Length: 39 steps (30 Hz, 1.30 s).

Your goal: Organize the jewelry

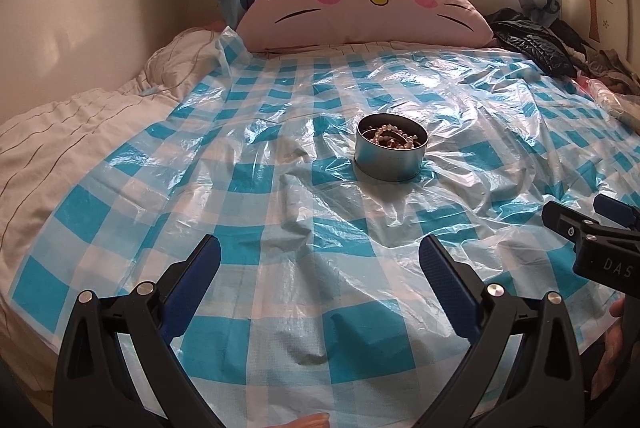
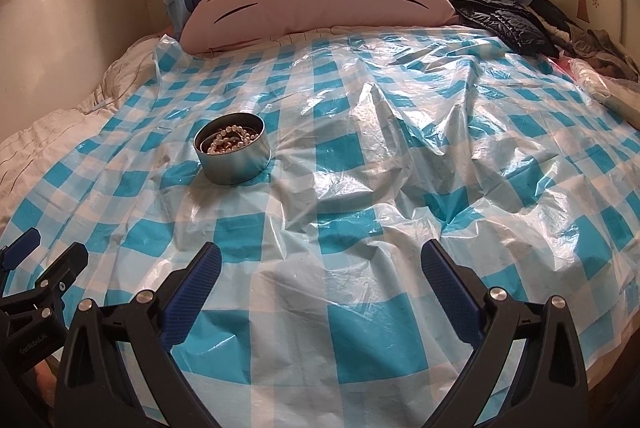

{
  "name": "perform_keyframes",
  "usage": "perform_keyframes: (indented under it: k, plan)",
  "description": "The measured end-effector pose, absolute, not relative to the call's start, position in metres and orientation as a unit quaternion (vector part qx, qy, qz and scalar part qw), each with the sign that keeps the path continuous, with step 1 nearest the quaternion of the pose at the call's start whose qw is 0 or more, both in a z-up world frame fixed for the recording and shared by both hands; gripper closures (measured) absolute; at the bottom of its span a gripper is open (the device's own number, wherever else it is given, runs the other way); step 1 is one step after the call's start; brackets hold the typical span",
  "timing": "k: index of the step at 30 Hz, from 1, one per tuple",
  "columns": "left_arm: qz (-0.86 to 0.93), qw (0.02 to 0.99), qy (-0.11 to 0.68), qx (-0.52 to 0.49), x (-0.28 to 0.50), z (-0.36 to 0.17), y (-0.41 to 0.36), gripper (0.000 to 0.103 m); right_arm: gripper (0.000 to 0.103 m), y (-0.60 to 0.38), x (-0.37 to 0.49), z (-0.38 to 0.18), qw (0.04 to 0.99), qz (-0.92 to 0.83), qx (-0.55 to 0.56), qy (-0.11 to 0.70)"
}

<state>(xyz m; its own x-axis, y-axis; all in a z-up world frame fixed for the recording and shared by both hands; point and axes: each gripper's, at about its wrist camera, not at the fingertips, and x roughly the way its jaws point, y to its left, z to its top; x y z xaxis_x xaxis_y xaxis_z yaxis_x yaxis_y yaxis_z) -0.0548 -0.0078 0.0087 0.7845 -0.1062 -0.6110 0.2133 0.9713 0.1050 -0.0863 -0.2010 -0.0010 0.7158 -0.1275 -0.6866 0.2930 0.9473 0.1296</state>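
Note:
A round metal tin [image 1: 390, 161] stands on the blue-and-white checked plastic sheet [image 1: 280, 195] on the bed. Beaded pearl jewelry [image 1: 394, 139] lies coiled inside it. The tin also shows in the right wrist view [image 2: 234, 167], with the beads [image 2: 230, 140] in it. My left gripper [image 1: 320, 260] is open and empty, well short of the tin. My right gripper [image 2: 320, 264] is open and empty, to the right of the tin and nearer than it. The right gripper shows at the right edge of the left wrist view [image 1: 576, 216]; the left gripper shows at the left edge of the right wrist view [image 2: 44, 248].
A pink cat-face pillow [image 1: 360, 3] leans at the head of the bed. Dark clothes [image 1: 536, 43] are piled at the back right. A white quilt [image 1: 72, 131] lies along the left side. The sheet [image 2: 400, 167] is wrinkled and raised in folds.

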Motion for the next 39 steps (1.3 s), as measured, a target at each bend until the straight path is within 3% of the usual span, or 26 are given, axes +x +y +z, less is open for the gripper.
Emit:
perform_keyframes:
  k: [39]
  plan:
    - [-0.079,0.938,0.331,0.068,-0.0504,0.007,-0.0019,0.007,0.007,-0.1983,-0.085,-0.001,0.919,-0.115,0.113,0.36]
